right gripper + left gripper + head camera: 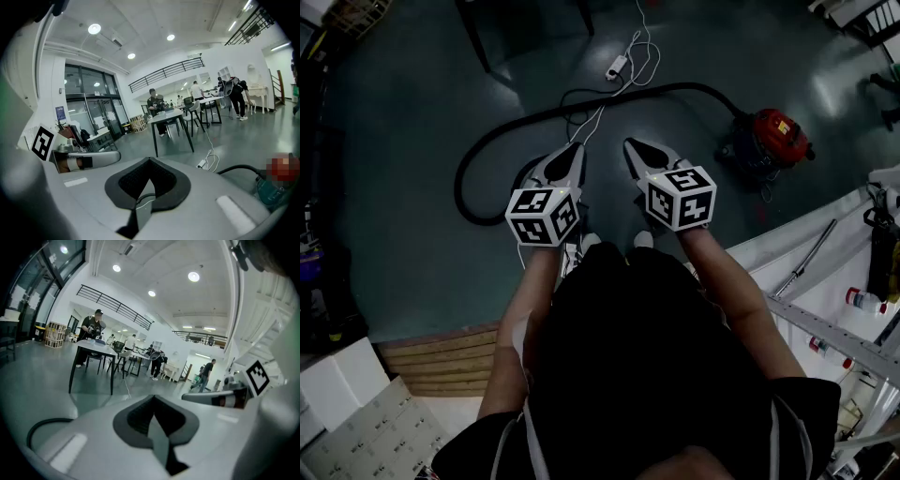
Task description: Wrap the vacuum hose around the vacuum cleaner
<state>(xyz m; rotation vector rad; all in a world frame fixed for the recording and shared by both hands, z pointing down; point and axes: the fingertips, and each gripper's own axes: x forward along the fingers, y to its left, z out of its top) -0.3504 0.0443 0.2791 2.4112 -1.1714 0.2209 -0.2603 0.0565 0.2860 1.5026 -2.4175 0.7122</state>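
Note:
A red vacuum cleaner (773,141) stands on the dark floor at the right. Its black hose (534,120) runs left from it and curls in a loop past my left gripper. In the right gripper view the hose (239,168) and the vacuum cleaner (276,185) show low at the right. The left gripper view shows a bend of the hose (40,427) at the left. My left gripper (575,150) and right gripper (634,147) are held side by side above the floor, both shut and empty, well short of the vacuum.
A white power strip with its cable (617,67) lies on the floor beyond the hose. A dark table's legs (478,42) stand at the back. A white bench (825,272) with a metal tube and bottles is at the right; wooden boards (441,361) lie at the lower left.

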